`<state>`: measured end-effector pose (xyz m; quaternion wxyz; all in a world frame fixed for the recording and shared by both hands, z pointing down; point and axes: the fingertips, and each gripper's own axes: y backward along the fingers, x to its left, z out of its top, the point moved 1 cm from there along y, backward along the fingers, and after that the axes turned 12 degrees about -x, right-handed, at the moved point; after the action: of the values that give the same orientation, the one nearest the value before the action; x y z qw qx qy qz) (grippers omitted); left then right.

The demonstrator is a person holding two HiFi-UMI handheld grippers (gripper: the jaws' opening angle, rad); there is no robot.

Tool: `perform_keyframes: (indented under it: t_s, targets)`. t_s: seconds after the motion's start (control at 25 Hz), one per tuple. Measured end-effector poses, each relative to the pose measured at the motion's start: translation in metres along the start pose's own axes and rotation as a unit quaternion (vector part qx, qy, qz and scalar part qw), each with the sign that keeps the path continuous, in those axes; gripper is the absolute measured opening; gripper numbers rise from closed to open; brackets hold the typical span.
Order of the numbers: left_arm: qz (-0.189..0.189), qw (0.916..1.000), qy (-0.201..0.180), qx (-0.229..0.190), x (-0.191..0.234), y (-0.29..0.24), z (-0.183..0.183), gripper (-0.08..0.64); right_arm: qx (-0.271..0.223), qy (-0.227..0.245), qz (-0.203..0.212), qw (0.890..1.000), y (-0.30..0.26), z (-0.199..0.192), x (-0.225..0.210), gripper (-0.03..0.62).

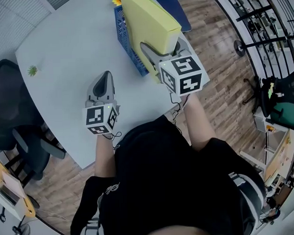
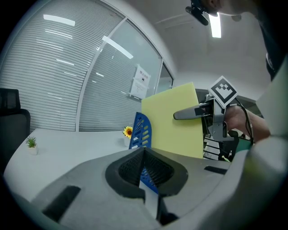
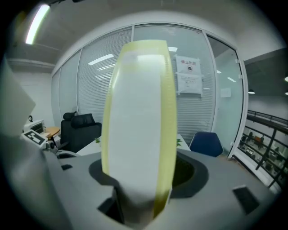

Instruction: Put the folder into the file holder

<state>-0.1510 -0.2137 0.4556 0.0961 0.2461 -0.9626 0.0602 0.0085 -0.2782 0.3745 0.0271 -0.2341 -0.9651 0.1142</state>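
Observation:
A thick yellow folder (image 1: 148, 18) (image 2: 173, 128) stands tilted with its lower end inside the blue file holder (image 1: 127, 43) (image 2: 140, 130) on the white table (image 1: 72, 40). My right gripper (image 1: 161, 44) (image 3: 141, 175) straddles the folder's near edge. The folder's spine (image 3: 139, 121) fills the space between the jaws, with dark gaps showing on both sides, so the gripper is open around it. My left gripper (image 1: 105, 80) (image 2: 145, 155) hovers over the table to the left of the holder, shut and empty.
A small sunflower (image 1: 116, 0) (image 2: 128, 131) stands behind the holder and a tiny green plant (image 1: 32, 70) (image 2: 31, 143) near the table's left end. A black office chair (image 1: 12, 109) sits at the left, a blue chair (image 1: 177, 7) beyond the table, and a railing (image 1: 259, 19) on the right.

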Motion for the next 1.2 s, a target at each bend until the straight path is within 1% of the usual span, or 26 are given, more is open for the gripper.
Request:
perform_keyframes:
  t_s: [0.12, 0.24, 0.32, 0.48, 0.6, 0.72, 0.96, 1.2]
  targets:
    - [-0.001, 1.0000, 0.002, 0.001, 0.002, 0.001, 0.000, -0.001, 0.012, 0.023, 0.004, 1.000, 0.000, 0.001, 0.002, 0.234]
    - [0.000, 1.0000, 0.002, 0.003, 0.004, 0.003, -0.001, -0.001, -0.001, 0.009, 0.003, 1.000, 0.003, 0.002, -0.001, 0.175]
    - [0.002, 1.0000, 0.003, 0.003, 0.005, 0.004, -0.001, -0.001, -0.020, -0.003, 0.006, 1.000, 0.004, 0.003, -0.001, 0.158]
    - [0.005, 1.0000, 0.004, 0.006, 0.006, 0.004, -0.003, 0.000, -0.083, 0.007, 0.002, 0.997, 0.011, 0.008, 0.002, 0.146]
    - [0.004, 0.9999, 0.003, 0.009, 0.006, 0.003, -0.004, -0.001, -0.127, 0.000, 0.000, 0.992, 0.019, 0.014, 0.003, 0.144]
    - [0.002, 0.9999, 0.002, 0.014, 0.005, 0.001, -0.007, -0.002, -0.158, -0.005, -0.007, 0.987, 0.026, 0.020, -0.002, 0.143]
    - [-0.004, 0.9998, -0.002, 0.017, 0.000, -0.004, -0.008, -0.001, -0.202, -0.009, -0.009, 0.979, 0.030, 0.030, -0.008, 0.143]
    - [-0.003, 0.9997, -0.004, 0.023, 0.001, -0.006, -0.010, -0.002, -0.224, -0.013, -0.008, 0.974, 0.029, 0.029, -0.009, 0.143]
